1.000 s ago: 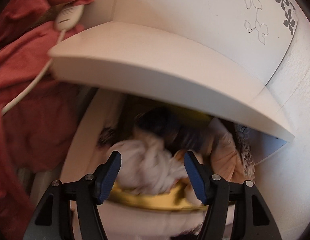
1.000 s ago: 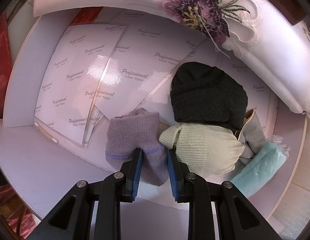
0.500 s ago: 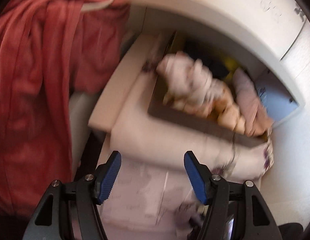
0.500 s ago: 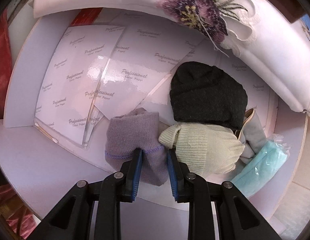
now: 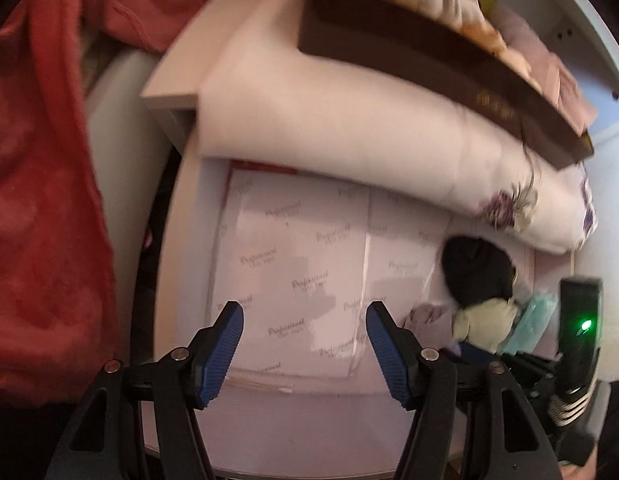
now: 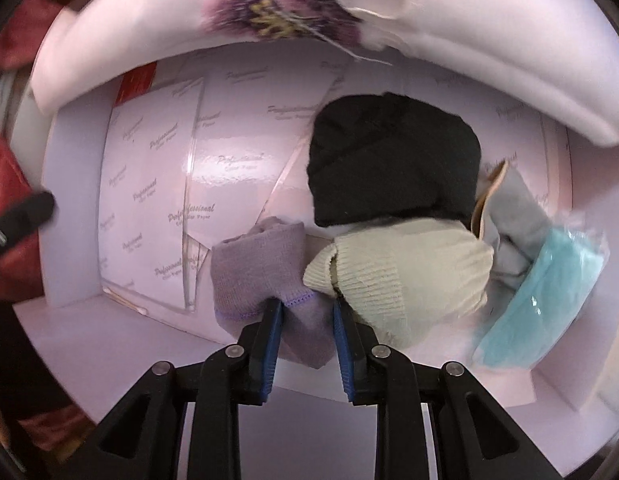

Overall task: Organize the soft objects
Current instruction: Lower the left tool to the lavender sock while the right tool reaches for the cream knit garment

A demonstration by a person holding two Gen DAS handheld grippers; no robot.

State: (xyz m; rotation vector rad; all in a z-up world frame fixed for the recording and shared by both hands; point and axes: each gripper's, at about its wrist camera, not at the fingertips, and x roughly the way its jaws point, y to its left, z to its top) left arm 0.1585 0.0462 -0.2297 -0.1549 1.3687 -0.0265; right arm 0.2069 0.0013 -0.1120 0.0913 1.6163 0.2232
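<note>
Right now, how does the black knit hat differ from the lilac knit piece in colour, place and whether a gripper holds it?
The black knit hat is dark; the lilac knit piece is pale purple with a violet stitched edge. The hat lies free, farther back on the shelf; the lilac piece sits at the front, pinched by the right hand-held gripper. The hat looks bulkier, the lilac piece flatter. Both are soft knits.

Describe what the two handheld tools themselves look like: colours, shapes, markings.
Both look alike. The left tool has two black plastic arms with open triangular cut-outs and silver rivets at the pivots, ending in blue ribbed pads. The right tool has the same black frame, rivets and blue pads; in the left view its black body carries a green light.
</note>
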